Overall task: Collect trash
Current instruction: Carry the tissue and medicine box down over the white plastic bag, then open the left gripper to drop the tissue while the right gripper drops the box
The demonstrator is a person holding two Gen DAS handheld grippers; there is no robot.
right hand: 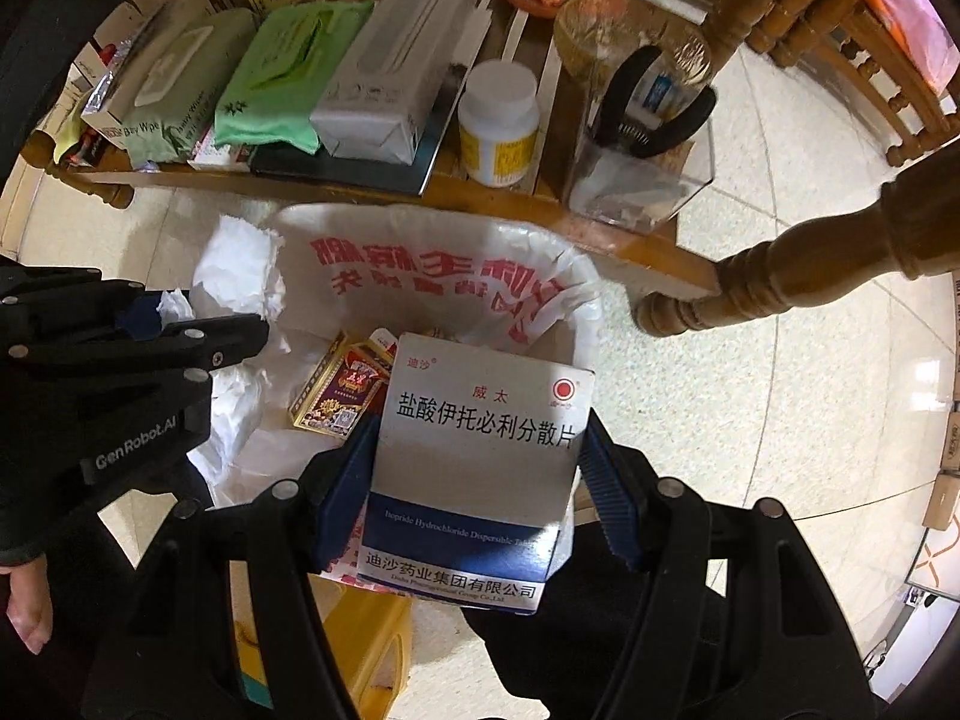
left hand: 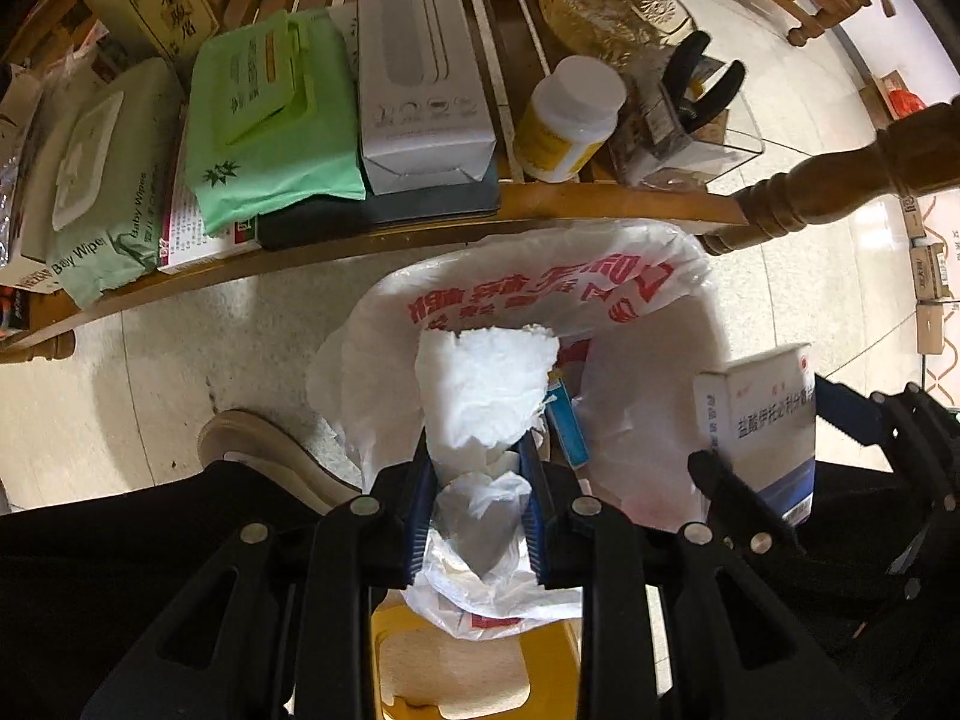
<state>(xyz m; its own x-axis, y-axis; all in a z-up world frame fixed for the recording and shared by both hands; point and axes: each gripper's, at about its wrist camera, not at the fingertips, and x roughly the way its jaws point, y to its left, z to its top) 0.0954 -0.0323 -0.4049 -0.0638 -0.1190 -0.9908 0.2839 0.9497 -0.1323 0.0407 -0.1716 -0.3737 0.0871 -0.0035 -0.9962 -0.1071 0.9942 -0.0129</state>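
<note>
The left gripper [left hand: 480,468] is clenched on a crumpled white tissue [left hand: 486,384], which sticks out past its tips above the lined trash bin [left hand: 648,276]. Beside it, the right gripper [right hand: 480,480] grasps a white-and-blue medicine box [right hand: 480,456] with black Chinese lettering, over the same bin

Home living room: carved wooden table [left hand: 828,192] shelf with baby wipes [left hand: 102,180], pill bottle [left hand: 570,120]; tiled floor [right hand: 750,360].

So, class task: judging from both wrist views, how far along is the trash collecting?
Done: a red card pack already lies in the lined bin. In hand: the left claw grips crumpled tissue, the right claw a medicine box, both over the bin. Left: releasing them.
</note>
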